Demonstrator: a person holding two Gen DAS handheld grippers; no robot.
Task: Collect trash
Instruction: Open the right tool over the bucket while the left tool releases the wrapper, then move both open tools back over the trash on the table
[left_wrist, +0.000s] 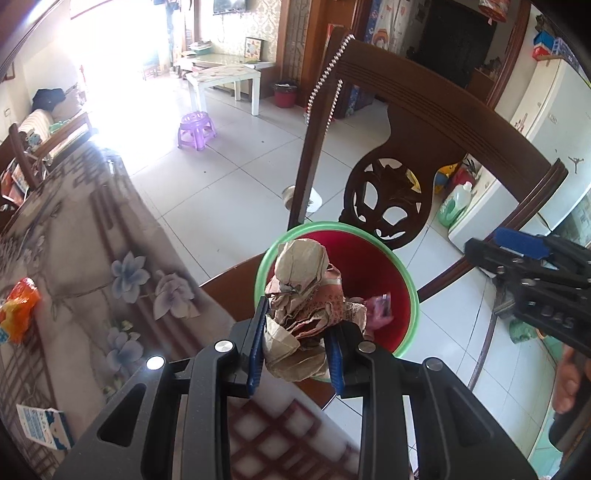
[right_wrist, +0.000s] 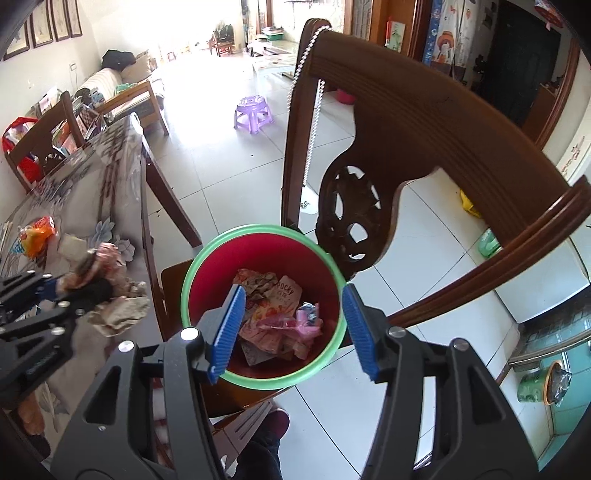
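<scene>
- Now my left gripper (left_wrist: 295, 332) pinches a crumpled brown paper wad (left_wrist: 303, 295) between its ribbed blue fingers (left_wrist: 257, 343), over the bin's near rim.
- My right gripper (right_wrist: 291, 328) hangs above the bin with fingers apart, nothing between them.
- Round red bin (right_wrist: 266, 380), green-lipped, sits on a dark wooden chair (right_wrist: 424, 140); creased wrappers (right_wrist: 280, 314) lie inside.
- An orange foil packet (left_wrist: 16, 310) lies on the floral-clothed bench (left_wrist: 85, 251).

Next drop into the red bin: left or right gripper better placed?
Left. The left gripper is shut on the crumpled brown paper, at the red bin rim. The right gripper hangs open and empty over the bin, its pink wrapper apparently already inside.
</scene>
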